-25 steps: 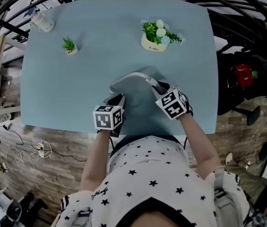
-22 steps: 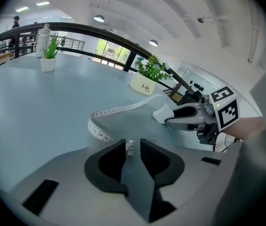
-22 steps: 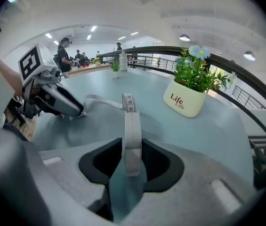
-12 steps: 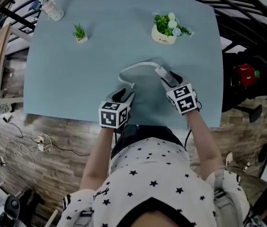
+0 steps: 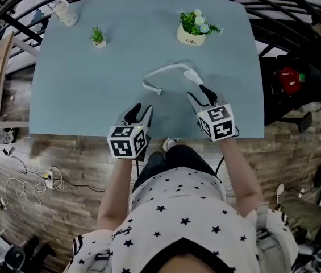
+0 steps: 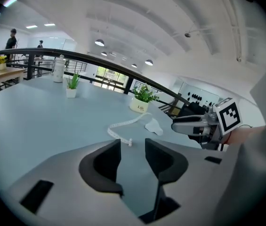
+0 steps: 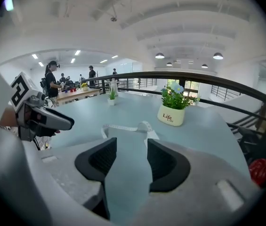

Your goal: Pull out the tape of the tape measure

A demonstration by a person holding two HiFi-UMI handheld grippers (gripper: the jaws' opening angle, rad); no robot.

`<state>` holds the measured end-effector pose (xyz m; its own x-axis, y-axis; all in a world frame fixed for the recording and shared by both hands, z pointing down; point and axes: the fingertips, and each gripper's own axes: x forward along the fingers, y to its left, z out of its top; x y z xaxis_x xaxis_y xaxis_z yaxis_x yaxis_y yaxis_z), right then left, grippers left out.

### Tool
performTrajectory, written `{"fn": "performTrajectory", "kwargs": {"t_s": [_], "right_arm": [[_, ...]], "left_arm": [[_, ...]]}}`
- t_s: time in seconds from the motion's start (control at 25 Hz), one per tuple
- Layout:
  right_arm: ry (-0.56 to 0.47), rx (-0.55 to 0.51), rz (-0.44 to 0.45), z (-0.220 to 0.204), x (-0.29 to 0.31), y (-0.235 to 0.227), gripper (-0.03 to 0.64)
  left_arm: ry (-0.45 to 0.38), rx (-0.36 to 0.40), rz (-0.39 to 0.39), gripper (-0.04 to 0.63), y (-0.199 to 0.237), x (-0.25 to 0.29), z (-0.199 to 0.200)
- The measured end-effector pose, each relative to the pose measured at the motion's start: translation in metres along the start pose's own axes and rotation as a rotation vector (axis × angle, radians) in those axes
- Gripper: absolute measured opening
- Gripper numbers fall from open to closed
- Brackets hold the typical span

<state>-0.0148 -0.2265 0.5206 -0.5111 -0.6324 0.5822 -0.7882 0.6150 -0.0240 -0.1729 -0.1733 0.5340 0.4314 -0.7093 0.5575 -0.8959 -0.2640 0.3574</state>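
Right gripper (image 7: 130, 149) jaws, just opening with nothing between them, face a white tape measure (image 7: 144, 125) on a blue-grey table (image 7: 203, 126).

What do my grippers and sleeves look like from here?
Both the left gripper and right gripper have pale grey bodies with black jaw pads, and each carries a white cube printed with black square markers. The person wears a white top dotted with black stars; no sleeves reach the forearms.
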Motion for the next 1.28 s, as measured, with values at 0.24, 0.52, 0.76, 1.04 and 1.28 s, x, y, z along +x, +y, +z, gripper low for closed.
{"fn": "performTrajectory", "kwargs": {"t_s": [0.24, 0.52, 0.76, 1.04, 1.28], "right_arm": [[-0.078, 0.006, 0.041, 0.001, -0.04, 0.052, 0.187], [-0.129, -0.009, 0.063, -0.006, -0.085, 0.097, 0.164], [-0.177, -0.015, 0.039, -0.005, -0.114, 0.121, 0.076], [-0.221, -0.023, 0.035, -0.014, -0.145, 0.146, 0.008], [-0.248, -0.023, 0.054, -0.019, -0.164, 0.167, 0.008]], "left_arm": [[-0.096, -0.015, 0.015, 0.147, -0.009, -0.044, 0.004], [-0.163, -0.017, 0.035, 0.101, -0.026, -0.09, -0.006], [-0.201, -0.014, 0.043, 0.049, -0.038, -0.124, -0.016], [-0.234, 0.004, 0.051, 0.023, -0.056, -0.155, -0.029], [-0.261, 0.013, 0.035, 0.014, -0.069, -0.177, -0.04]]}}
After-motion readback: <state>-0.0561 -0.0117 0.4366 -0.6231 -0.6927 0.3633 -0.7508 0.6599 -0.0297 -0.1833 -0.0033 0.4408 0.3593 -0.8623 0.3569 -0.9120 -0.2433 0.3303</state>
